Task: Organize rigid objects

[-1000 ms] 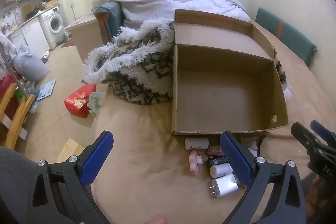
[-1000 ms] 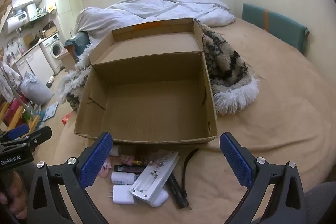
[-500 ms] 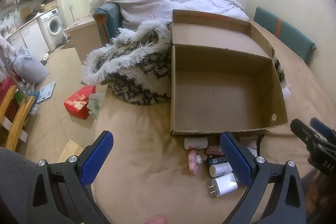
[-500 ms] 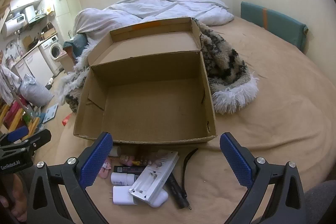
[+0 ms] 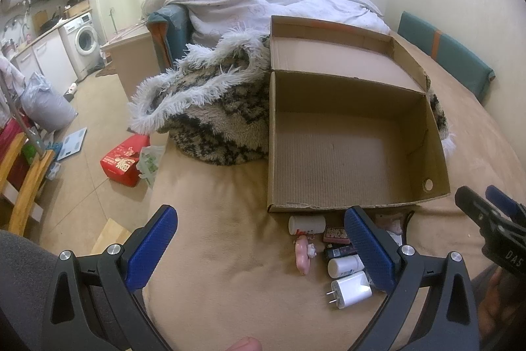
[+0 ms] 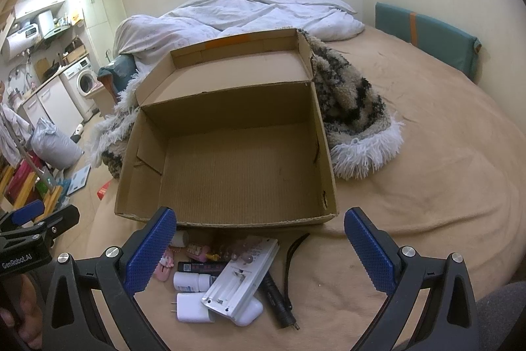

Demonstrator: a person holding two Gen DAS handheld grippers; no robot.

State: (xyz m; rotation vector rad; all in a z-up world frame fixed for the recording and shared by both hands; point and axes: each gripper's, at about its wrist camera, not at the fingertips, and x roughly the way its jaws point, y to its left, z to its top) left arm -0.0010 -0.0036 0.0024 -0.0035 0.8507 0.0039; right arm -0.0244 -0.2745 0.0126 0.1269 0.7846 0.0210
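Observation:
An open, empty cardboard box [image 6: 323,153] [image 5: 437,150] sits on the tan bed. In front of it lies a pile of small items: a white charger plug [image 5: 350,288] [image 6: 192,306], a white bottle [image 5: 345,265] [image 6: 192,281], a pink figure [image 5: 303,254], a white battery charger [image 6: 241,277] and a black flashlight [image 6: 277,298]. My left gripper [image 5: 259,249] is open and empty, above the bed to the left of the pile. My right gripper [image 6: 259,249] is open and empty, straddling the pile from above. Each gripper shows at the edge of the other's view.
A shaggy black-and-white blanket [image 5: 210,107] [image 6: 355,114] lies behind and beside the box. A white duvet [image 6: 250,15] covers the bed's far end. A teal cushion [image 6: 427,35] leans on the right wall. The bed's left edge drops to the floor with a red box [image 5: 123,160].
Both views have shifted only slightly; the box and pile sit a touch differently in frame. Both grippers stay open and nothing was picked up.

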